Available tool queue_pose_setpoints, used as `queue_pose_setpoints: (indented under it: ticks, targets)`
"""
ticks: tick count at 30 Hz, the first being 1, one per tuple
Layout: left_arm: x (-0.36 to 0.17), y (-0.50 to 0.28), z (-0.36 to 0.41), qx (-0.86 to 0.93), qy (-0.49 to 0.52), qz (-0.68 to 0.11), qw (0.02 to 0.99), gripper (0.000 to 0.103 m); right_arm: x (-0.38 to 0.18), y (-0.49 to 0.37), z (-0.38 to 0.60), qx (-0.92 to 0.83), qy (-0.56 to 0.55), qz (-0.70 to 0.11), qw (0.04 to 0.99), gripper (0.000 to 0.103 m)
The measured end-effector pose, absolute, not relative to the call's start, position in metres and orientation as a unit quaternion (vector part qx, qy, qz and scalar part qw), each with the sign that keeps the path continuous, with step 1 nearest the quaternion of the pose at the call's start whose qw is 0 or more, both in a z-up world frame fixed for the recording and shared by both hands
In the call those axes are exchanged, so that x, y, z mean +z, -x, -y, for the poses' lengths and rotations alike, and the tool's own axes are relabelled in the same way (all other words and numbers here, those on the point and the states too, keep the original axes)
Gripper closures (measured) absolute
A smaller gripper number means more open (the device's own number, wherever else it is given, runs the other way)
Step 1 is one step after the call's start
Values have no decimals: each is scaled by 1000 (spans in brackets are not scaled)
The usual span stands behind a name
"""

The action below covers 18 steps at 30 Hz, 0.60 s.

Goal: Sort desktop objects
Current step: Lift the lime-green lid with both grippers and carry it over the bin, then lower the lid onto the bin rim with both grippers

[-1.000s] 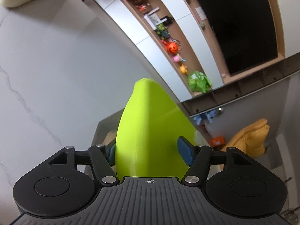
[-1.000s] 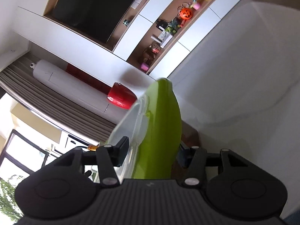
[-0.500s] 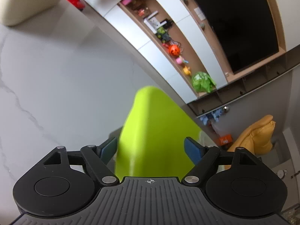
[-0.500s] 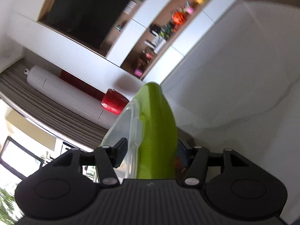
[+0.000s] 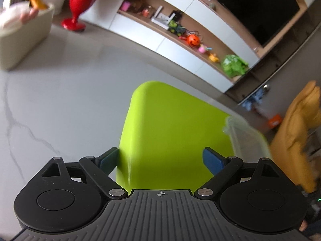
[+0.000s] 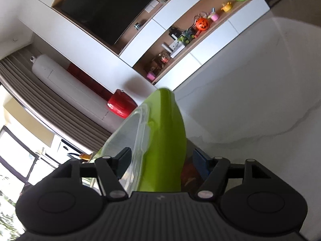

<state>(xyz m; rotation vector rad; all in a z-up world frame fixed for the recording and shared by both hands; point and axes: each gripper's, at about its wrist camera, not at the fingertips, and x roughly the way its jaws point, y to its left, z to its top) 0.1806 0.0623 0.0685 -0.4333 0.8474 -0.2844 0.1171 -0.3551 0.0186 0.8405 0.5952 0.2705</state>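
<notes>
I see the lime-green container lid (image 5: 172, 136) straight ahead between my left hand-held gripper (image 5: 160, 160) pads, which stand apart, clear of it. My right hand-held gripper (image 6: 160, 160) straddles its edge; whether it pinches I cannot tell. The cream bin (image 5: 24, 38) at the surface's far left corner holds pale stuff.

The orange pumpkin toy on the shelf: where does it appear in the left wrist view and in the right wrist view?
Left wrist view: the orange pumpkin toy is right of centre in the upper part, on the wooden shelf.
Right wrist view: it is at the upper right, on the same shelf.
Shared landmark: the green toy tractor stands on the shelf just left of the pumpkin in both views.
</notes>
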Motion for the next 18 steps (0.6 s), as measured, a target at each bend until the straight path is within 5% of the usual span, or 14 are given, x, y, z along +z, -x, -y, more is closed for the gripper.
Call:
queue_pose_setpoints:
  ticks: [2,6,18]
  targets:
    - [72,-180,-57,-125,190,-402,887,15,19,-115,355,136,-407,-283,858,46]
    - [78,-181,-59,-117,196,-393,891,23,24,-108,353,132,-413,-288,854,47]
    - [90,-176,-52,-94,150,-370,912,22,25,-100,341,135,-423,-284,850,45]
